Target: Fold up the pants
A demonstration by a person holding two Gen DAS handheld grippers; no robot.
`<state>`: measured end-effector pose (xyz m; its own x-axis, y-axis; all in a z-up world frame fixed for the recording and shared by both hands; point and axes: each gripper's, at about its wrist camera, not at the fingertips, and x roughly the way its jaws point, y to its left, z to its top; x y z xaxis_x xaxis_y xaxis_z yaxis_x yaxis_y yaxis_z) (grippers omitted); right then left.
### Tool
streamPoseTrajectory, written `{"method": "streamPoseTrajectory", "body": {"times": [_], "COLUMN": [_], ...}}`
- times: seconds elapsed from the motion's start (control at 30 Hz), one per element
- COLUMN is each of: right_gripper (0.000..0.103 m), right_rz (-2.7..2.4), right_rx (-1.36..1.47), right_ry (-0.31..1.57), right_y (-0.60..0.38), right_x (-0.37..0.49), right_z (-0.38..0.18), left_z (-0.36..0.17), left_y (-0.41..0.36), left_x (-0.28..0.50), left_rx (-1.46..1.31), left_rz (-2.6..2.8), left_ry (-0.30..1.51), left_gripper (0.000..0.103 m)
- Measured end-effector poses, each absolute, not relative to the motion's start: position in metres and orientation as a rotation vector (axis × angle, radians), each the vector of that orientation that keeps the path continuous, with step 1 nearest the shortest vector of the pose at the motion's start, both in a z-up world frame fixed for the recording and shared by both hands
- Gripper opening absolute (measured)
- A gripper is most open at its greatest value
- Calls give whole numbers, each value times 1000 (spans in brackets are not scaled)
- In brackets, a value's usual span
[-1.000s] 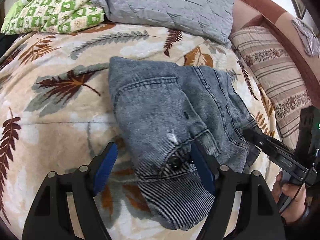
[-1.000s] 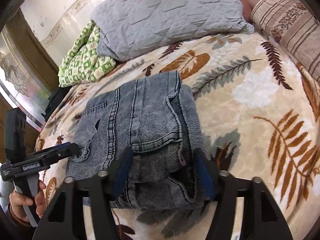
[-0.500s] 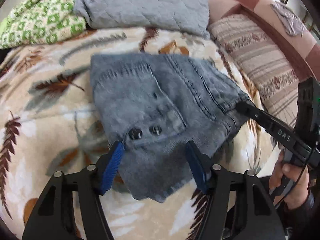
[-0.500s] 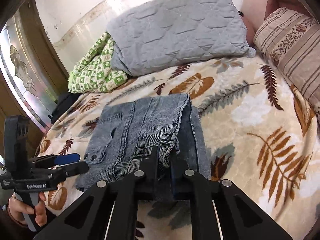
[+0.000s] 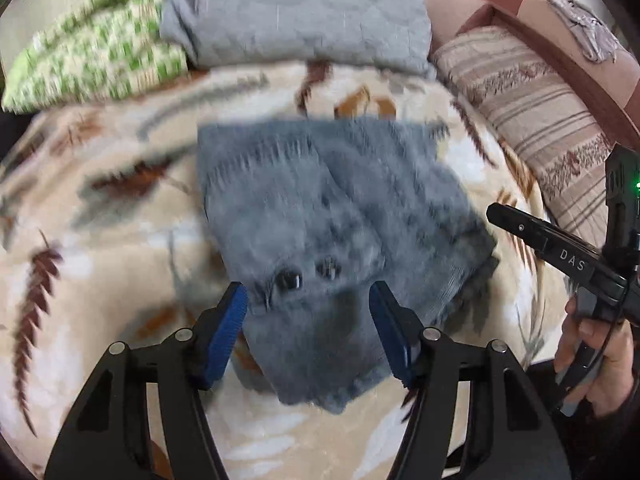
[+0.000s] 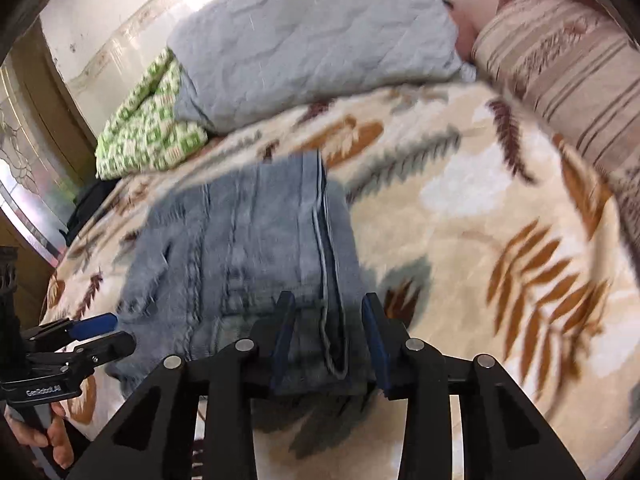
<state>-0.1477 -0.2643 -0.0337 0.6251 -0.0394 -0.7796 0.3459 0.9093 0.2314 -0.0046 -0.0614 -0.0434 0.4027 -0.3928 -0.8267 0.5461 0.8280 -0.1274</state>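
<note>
Folded grey-blue jeans (image 5: 340,208) lie on the leaf-patterned blanket (image 5: 100,240), waistband and two dark buttons toward me. My left gripper (image 5: 310,316) hovers over the waistband, jaws apart, denim below and between the blue pads without being pressed. In the right wrist view the jeans (image 6: 240,248) show their stacked side seam. My right gripper (image 6: 329,336) straddles that folded edge and its jaws are opening, with the denim still between them but not pinched. Each gripper shows in the other's view: the right gripper (image 5: 496,212) beside the jeans' right edge, the left gripper (image 6: 120,328) at their left corner.
A grey quilted pillow (image 5: 304,12) and a green checked blanket (image 5: 100,52) lie at the far side of the bed. A striped cushion (image 5: 532,112) leans on the brown headboard at the right. A person's hand (image 5: 592,360) holds the right gripper's handle.
The right gripper shut on the jeans' folded edge half a second ago and has opened again. The left jaws narrowed a little and the left gripper drew back and up along the waistband.
</note>
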Motion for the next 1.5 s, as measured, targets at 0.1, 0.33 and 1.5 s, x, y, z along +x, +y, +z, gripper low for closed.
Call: {"method": "streamPoseTrajectory", "body": {"times": [0.1, 0.33, 1.5], "right_gripper": [47, 48, 47], "right_rz": [-214, -182, -163], "right_rx": [339, 261, 300], "right_ry": [845, 844, 945], "right_y": [-262, -251, -273], "right_x": [-133, -84, -46], "right_z": [-16, 4, -35], "left_z": [-34, -46, -39], "left_y": [-72, -103, -47], "left_x": [2, 21, 87], "left_rx": [215, 354, 169], "left_rz": [-586, -486, -402], "left_ry": [958, 960, 936], "left_gripper": [63, 63, 63]}}
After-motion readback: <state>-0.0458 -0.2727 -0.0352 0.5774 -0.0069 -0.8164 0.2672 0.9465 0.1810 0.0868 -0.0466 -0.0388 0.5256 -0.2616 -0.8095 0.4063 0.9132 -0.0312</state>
